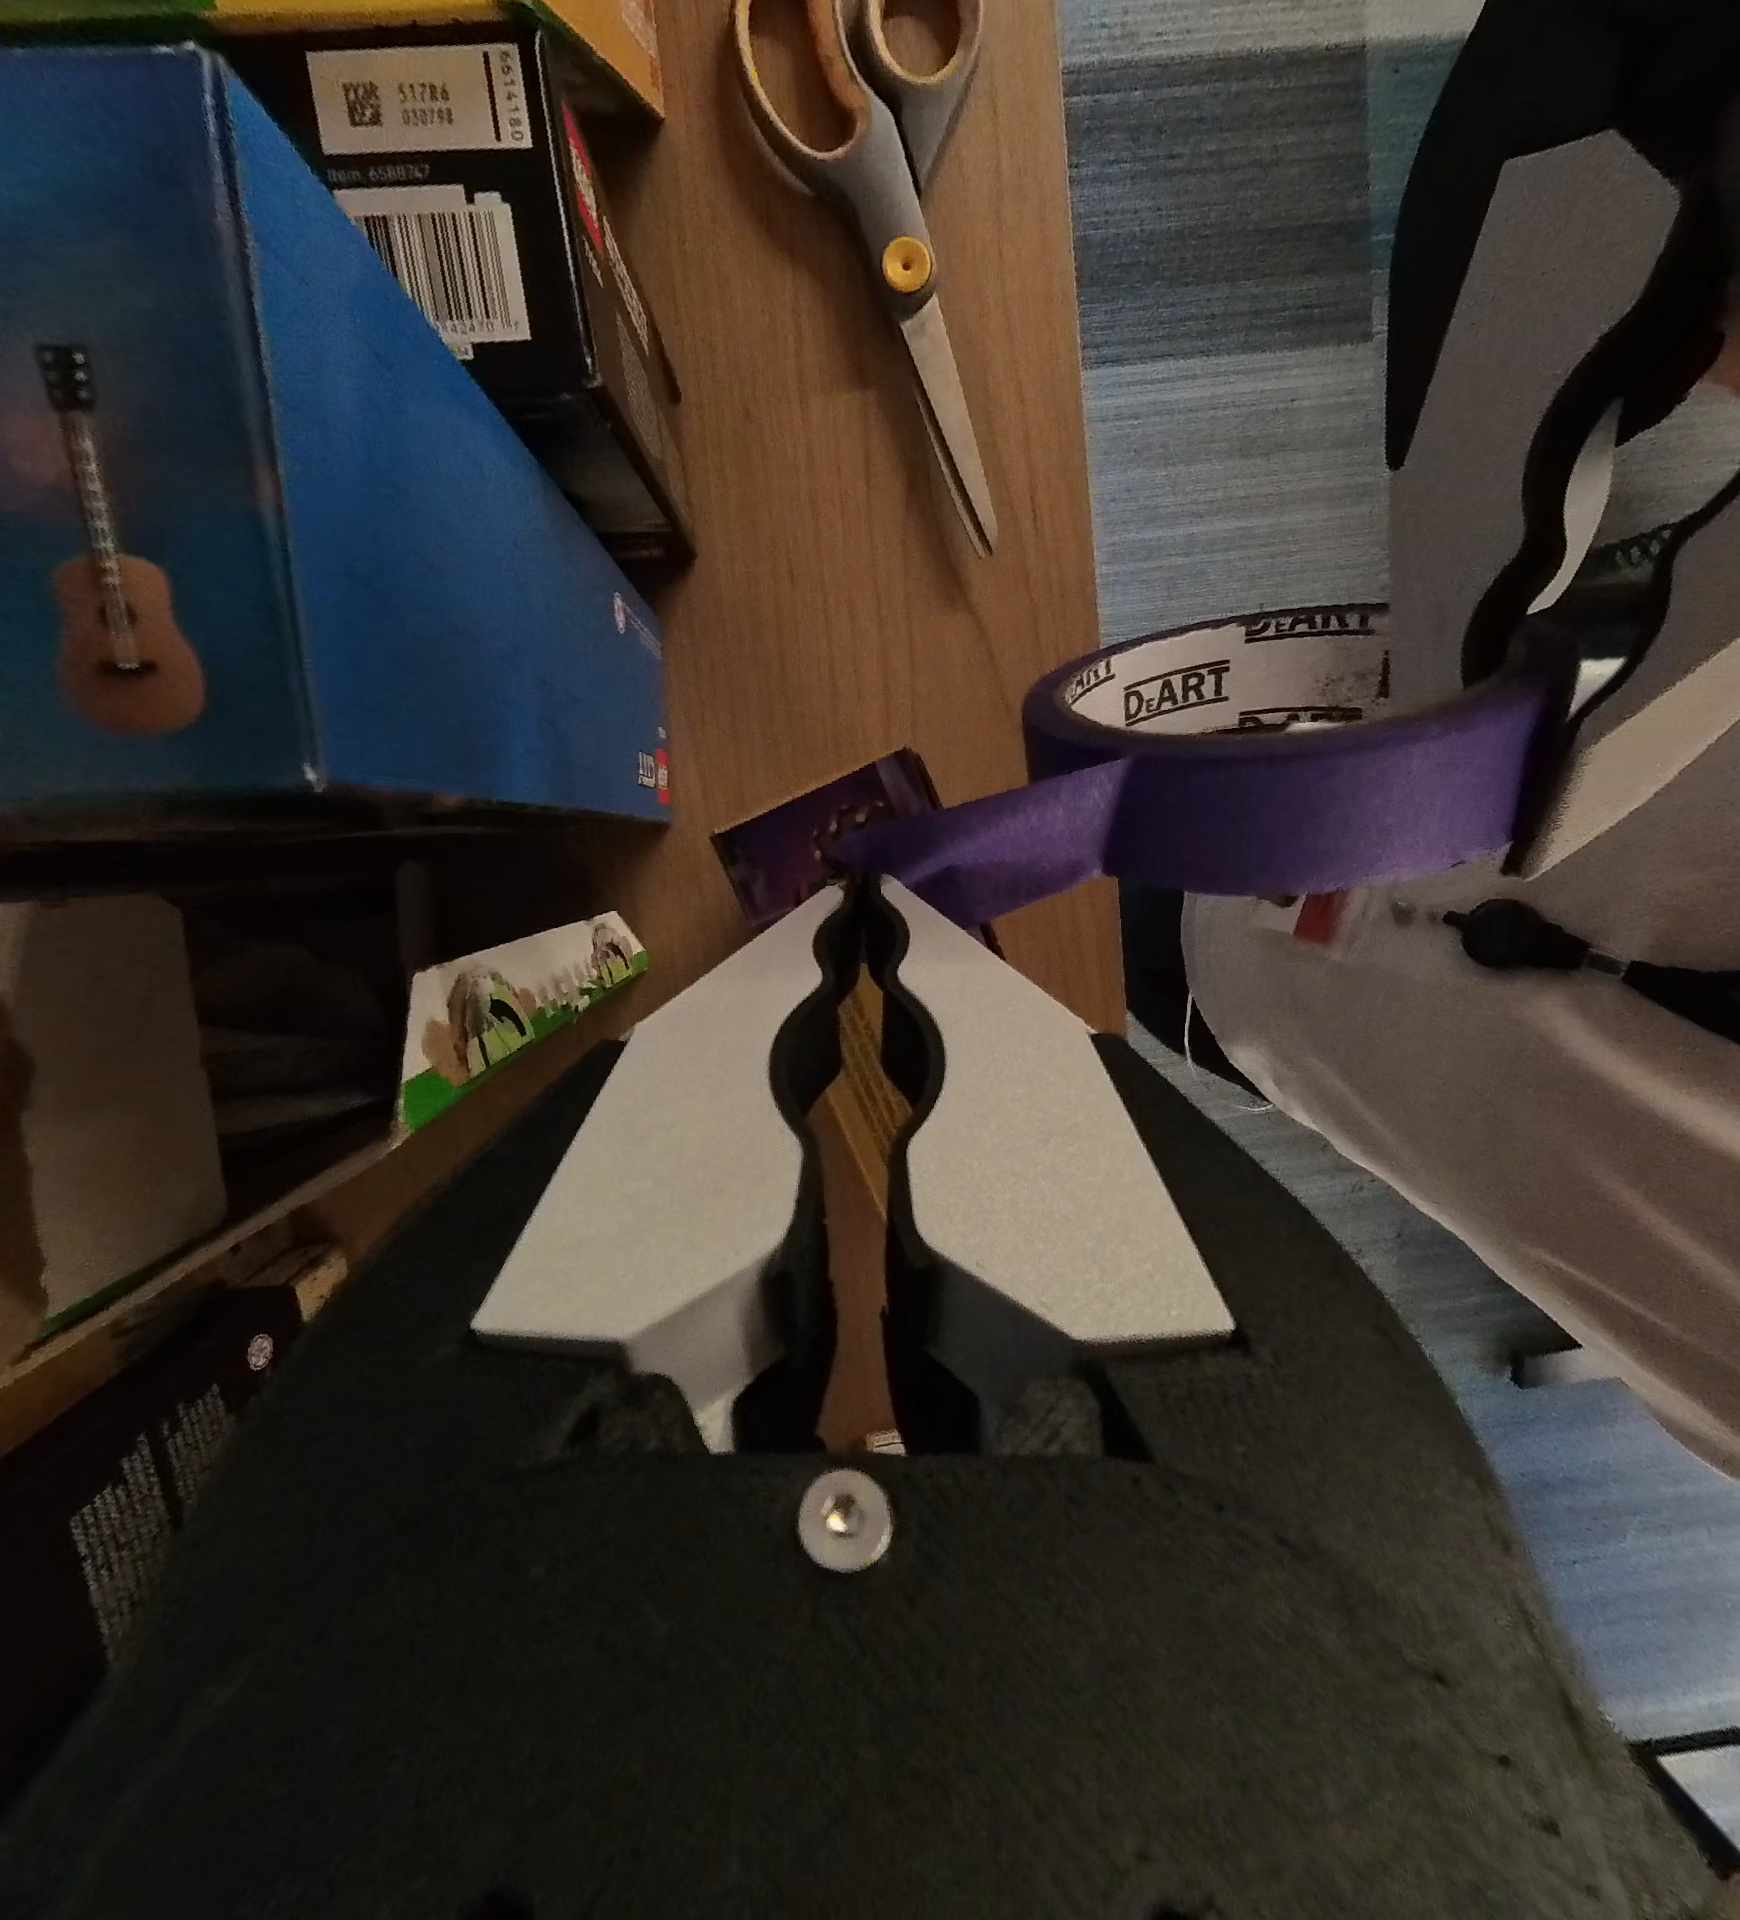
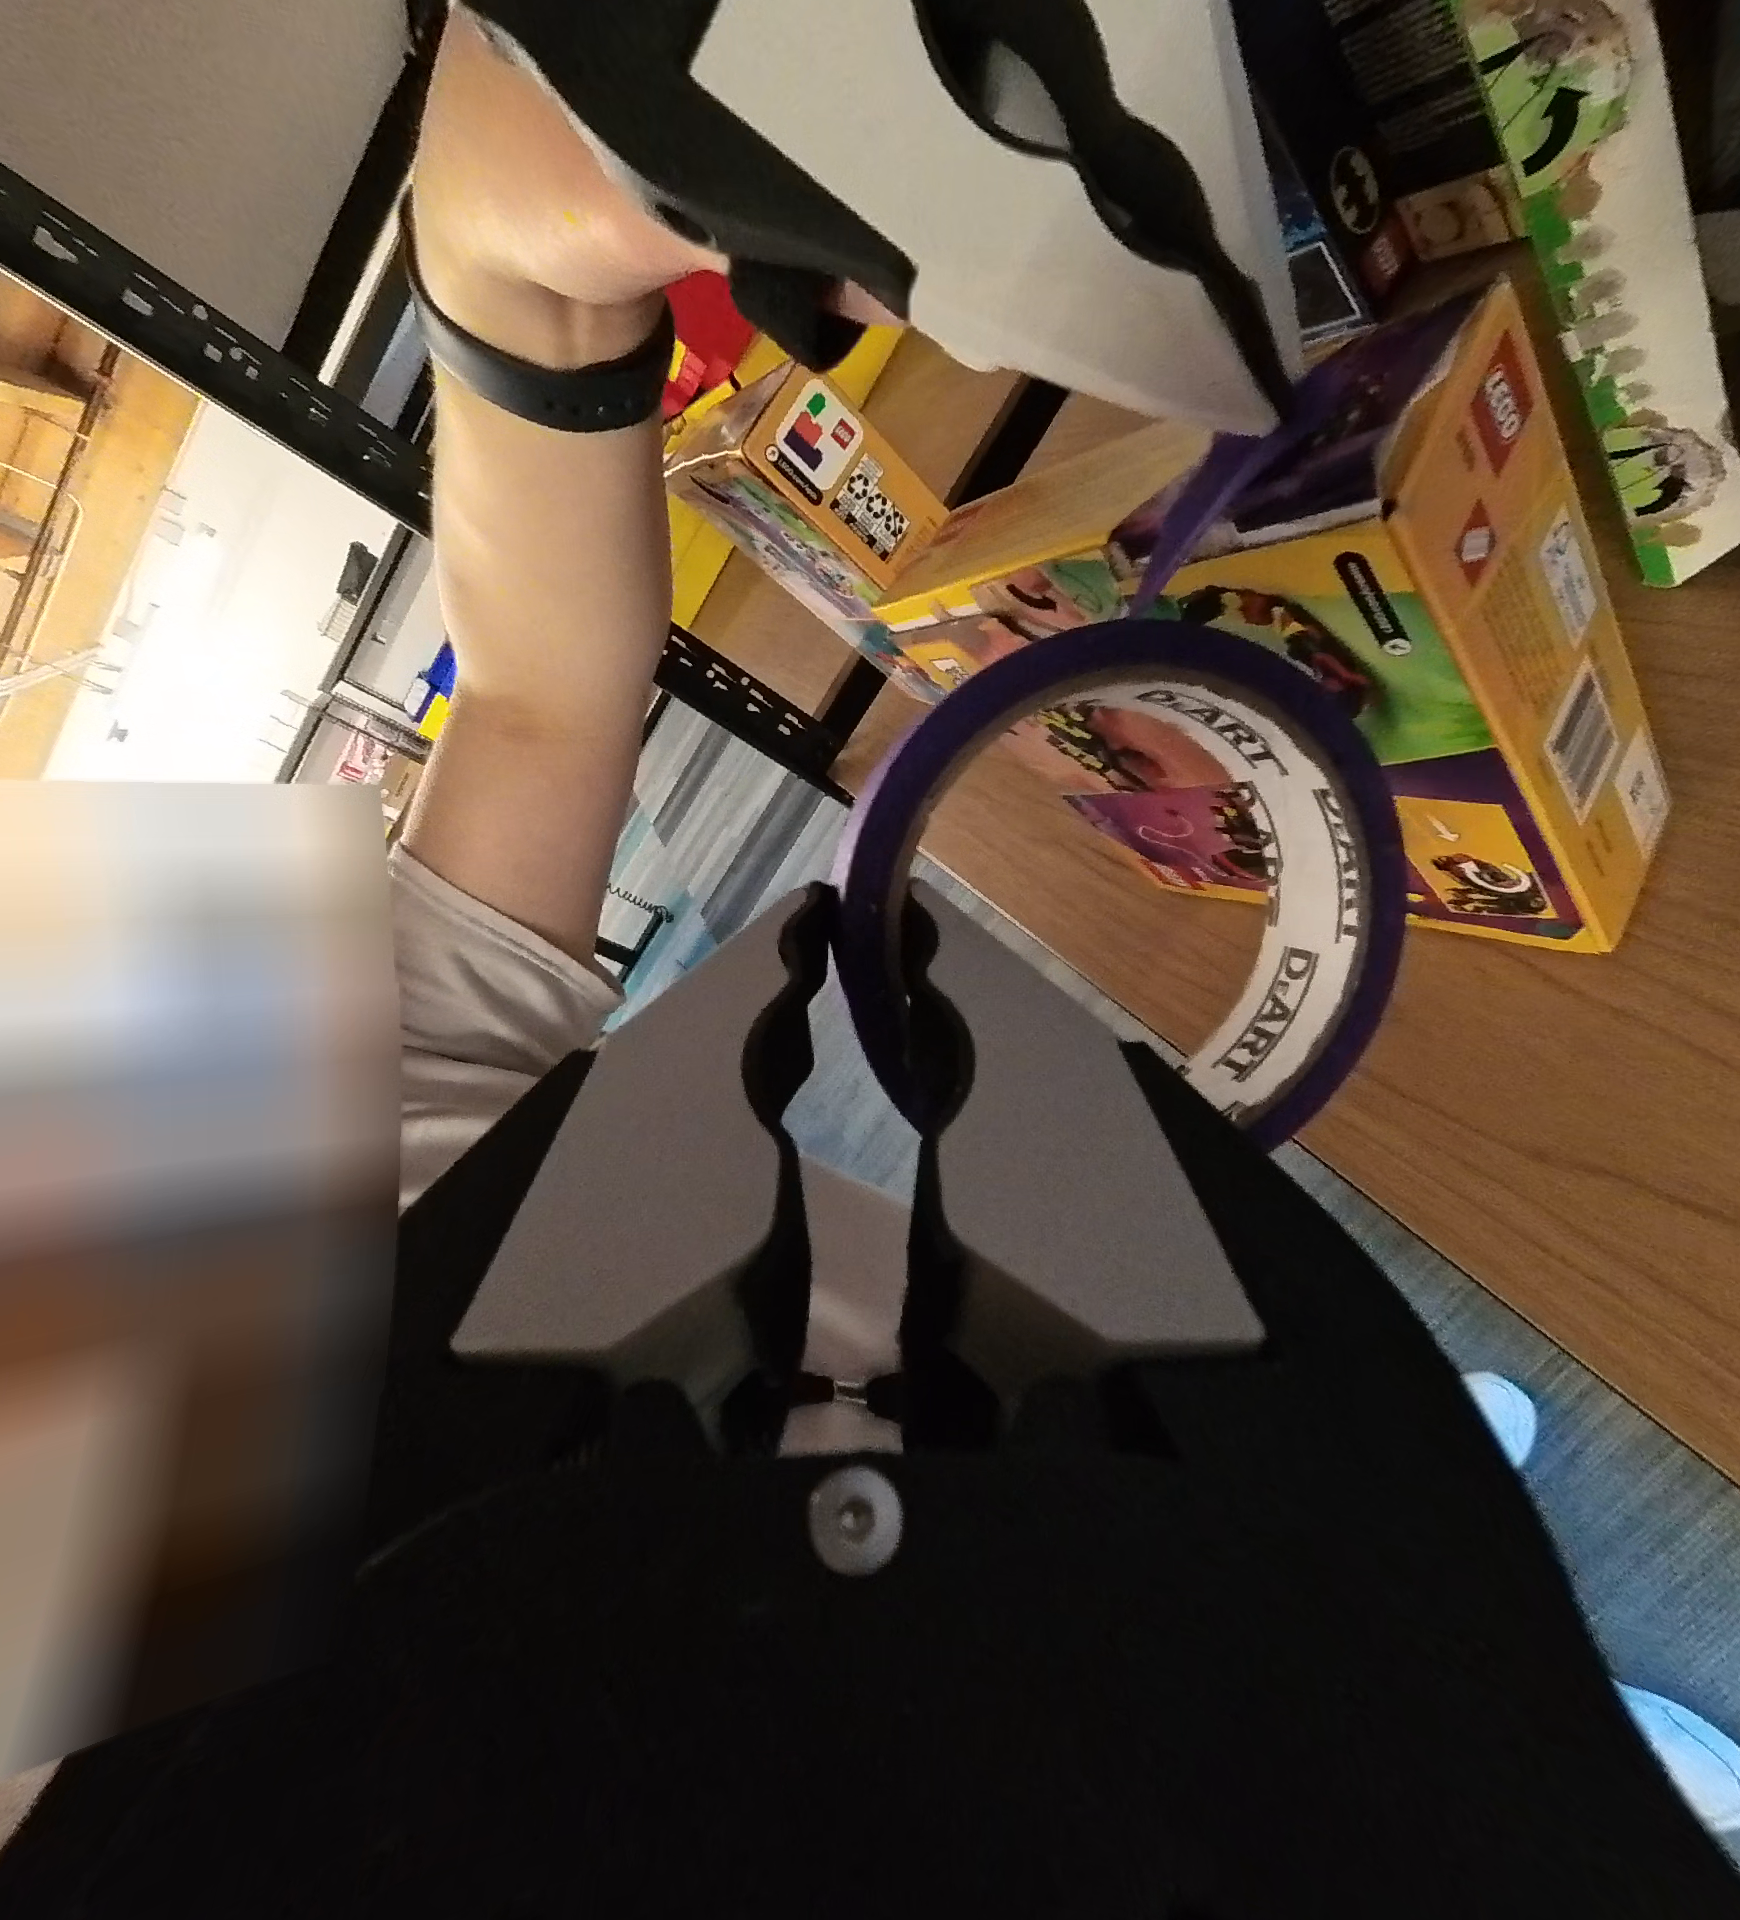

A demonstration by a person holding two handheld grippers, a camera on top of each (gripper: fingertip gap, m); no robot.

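Right wrist view: tool [image 2: 871, 914] on purple tape roll [image 2: 1375, 831]

Your left camera sits just behind the left gripper [image 1: 861, 894] and looks along its fingers at the table [image 1: 824, 582], very near the tape [image 1: 1261, 790]. Your right camera sits behind the right gripper [image 2: 871, 914], also close to the tape [image 2: 1292, 831], facing your arm and boxes. Both views share the tape, the table and the other gripper.

Left tongs [image 1: 861, 883] pinched closed at the tips; right tongs [image 2: 871, 914] clamped together, both raised.
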